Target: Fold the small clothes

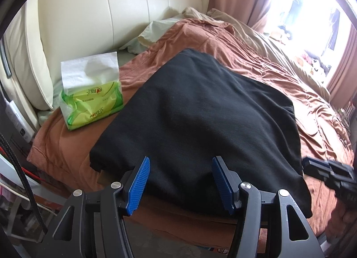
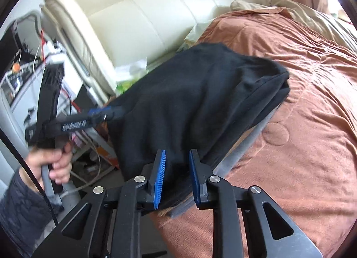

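The black soft cloth garment point(image 1: 196, 110) lies on the rust-brown quilted bed point(image 1: 279, 68), its near hem between both wide-apart claws, left claw point(image 1: 180, 182) and right claw point(image 2: 177, 177), probably for gripping a fold, green tissue pack point(image 1: 93, 103) at ten o'clock.

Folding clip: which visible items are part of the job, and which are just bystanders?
Job: black garment; left gripper; right gripper.
Bystanders: tissue pack; brown bedspread; cream headboard; pillow.

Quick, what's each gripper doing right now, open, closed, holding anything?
Left gripper: open, jaws wide over the black garment, gripping nothing.
Right gripper: open, jaws either side of the garment's edge, not clamped.
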`<state>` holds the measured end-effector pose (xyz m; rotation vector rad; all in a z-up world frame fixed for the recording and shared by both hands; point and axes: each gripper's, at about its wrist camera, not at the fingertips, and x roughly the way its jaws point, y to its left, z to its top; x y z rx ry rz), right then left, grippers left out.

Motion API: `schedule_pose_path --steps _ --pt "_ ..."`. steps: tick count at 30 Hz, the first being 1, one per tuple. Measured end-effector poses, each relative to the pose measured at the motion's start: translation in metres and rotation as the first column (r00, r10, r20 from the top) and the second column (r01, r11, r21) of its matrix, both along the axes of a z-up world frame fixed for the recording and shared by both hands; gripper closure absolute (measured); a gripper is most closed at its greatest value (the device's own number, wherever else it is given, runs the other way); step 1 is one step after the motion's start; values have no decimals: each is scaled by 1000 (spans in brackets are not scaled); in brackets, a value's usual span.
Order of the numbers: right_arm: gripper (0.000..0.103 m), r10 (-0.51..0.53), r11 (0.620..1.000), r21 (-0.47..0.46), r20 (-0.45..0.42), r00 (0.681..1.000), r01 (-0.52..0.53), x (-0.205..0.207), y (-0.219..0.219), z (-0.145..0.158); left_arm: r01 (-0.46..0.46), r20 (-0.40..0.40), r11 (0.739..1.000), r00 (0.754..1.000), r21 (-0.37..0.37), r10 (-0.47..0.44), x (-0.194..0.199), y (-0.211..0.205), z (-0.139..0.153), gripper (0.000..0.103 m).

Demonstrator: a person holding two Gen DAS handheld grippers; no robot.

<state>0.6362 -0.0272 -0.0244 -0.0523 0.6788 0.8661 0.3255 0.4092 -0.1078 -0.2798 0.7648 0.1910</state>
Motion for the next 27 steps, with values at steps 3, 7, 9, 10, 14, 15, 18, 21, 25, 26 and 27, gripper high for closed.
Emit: schedule_pose_path --steps 3,7,9,10,14,15,18,21,25,26,27 --pt "84 -38 999 15 -21 999 38 22 -5 3 12 20 1000 1000 -18 -11 0 -7 3 43" --pt "84 -81 994 65 -62 995 85 49 -12 4 14 45 1000 999 -16 -13 4 -18 6 43" --pt "84 -95 993 70 -56 994 99 60 -11 4 12 58 1000 998 -13 -12 7 -23 7 43" --pt "84 -100 992 71 -51 994 103 65 -9 5 11 63 1000 998 -13 -10 8 -26 7 43" --pt "84 -135 986 93 -44 990 138 83 -7 5 -4 68 1000 998 -6 5 15 -35 4 43" --pt "84 -150 983 98 -46 988 154 88 -7 4 -7 67 1000 998 -6 7 16 -36 2 43" --pt "84 -196 976 87 -45 980 200 102 -7 -1 -12 56 1000 998 -8 12 18 -41 -5 43" --pt "87 -241 968 56 -62 968 245 112 -8 -10 -19 59 1000 998 -5 19 16 -45 -10 43" --pt "87 -269 963 2 -76 960 270 112 -7 -21 -34 49 999 998 -10 35 14 -49 -12 43" --pt "87 -289 957 -27 -58 956 288 109 -6 -22 -36 48 999 998 -5 36 13 -50 -12 43" --pt "87 -297 955 -40 -55 953 295 108 -7 -21 -35 46 999 998 -4 35 12 -52 -11 43"
